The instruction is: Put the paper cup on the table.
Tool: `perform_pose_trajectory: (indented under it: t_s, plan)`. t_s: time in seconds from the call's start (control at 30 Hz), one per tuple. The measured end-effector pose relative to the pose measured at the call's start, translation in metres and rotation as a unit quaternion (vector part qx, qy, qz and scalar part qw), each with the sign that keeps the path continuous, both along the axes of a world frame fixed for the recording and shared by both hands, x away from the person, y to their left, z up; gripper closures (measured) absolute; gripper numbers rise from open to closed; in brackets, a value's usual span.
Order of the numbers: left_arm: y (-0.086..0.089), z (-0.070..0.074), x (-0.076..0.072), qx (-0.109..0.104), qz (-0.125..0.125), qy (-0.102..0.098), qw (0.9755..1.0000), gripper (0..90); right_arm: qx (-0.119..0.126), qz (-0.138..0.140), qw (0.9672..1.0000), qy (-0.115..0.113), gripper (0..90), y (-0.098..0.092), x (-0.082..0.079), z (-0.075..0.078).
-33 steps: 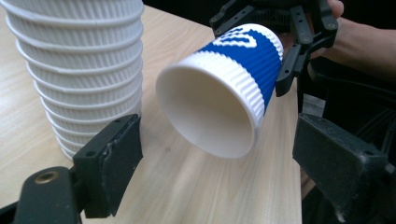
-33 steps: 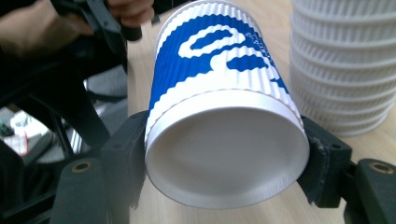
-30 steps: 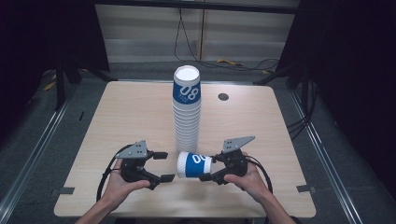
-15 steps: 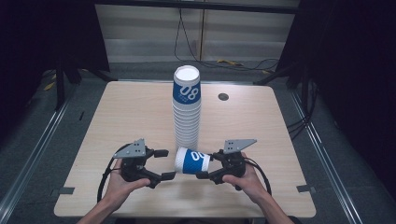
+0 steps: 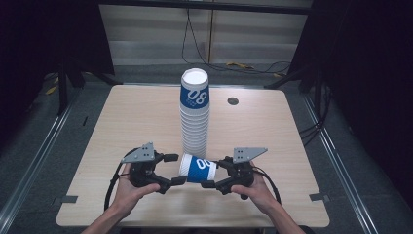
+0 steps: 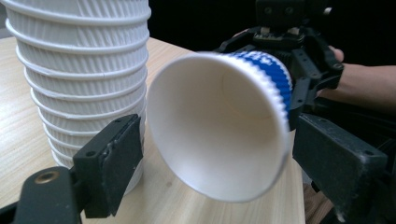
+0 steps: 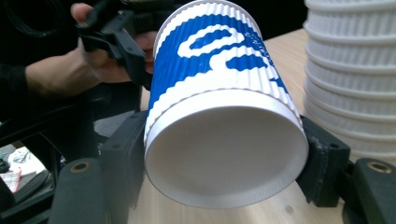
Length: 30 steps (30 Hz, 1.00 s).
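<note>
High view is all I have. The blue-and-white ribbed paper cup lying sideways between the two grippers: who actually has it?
Observer: The right gripper has it. In its own view the jaws press both sides of the blue-and-white ribbed paper cup near its base.
Operator: And the left one?
Observer: The left gripper is open. Its jaws stand either side of the cup's rim with a gap at each.
Operator: Anything inside the cup?
Observer: No. The left gripper view looks straight into the mouth: plain white, empty.
Operator: How near is the stack?
Observer: The tall stack of white ribbed paper cups stands right beside the rim, just behind one left jaw; I cannot tell if they touch.
</note>
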<state>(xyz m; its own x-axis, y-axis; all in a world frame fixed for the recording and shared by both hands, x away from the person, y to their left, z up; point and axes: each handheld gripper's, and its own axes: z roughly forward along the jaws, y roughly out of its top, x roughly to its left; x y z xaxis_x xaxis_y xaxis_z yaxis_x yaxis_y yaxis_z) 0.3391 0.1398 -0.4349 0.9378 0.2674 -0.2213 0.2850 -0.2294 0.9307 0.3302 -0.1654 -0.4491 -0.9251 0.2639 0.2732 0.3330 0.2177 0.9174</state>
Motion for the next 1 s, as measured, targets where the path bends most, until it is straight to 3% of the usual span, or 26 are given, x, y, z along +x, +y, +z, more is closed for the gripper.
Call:
perform_pose_trajectory:
  t_s: [0.2, 0.33, 0.6, 0.73, 1.0]
  plan:
    - [-0.001, -0.001, 0.002, -0.011, -0.011, 0.008, 0.9998, 13.1, 0.021, 0.006, 0.9996, -0.016, 29.3, 0.0, -0.002, 0.003]
    - [-0.005, -0.002, 0.001, -0.011, 0.008, 0.004, 0.9999, 0.0, 0.021, 0.011, 0.9995, -0.02, 29.4, 0.002, -0.003, 0.004]
    - [-0.009, -0.003, 0.0, -0.029, -0.016, 0.005, 0.9994, 0.7, 0.024, 0.023, 0.9992, -0.023, 29.3, 0.008, -0.005, 0.004]
    - [-0.011, -0.004, -0.001, -0.035, -0.043, 0.003, 0.9985, 8.2, 0.026, 0.027, 0.9991, -0.022, 29.3, 0.01, -0.006, 0.003]
    - [-0.013, -0.008, 0.0, -0.037, -0.052, 0.011, 0.9979, 9.0, 0.022, 0.026, 0.9989, -0.031, 29.2, 0.011, -0.007, 0.004]
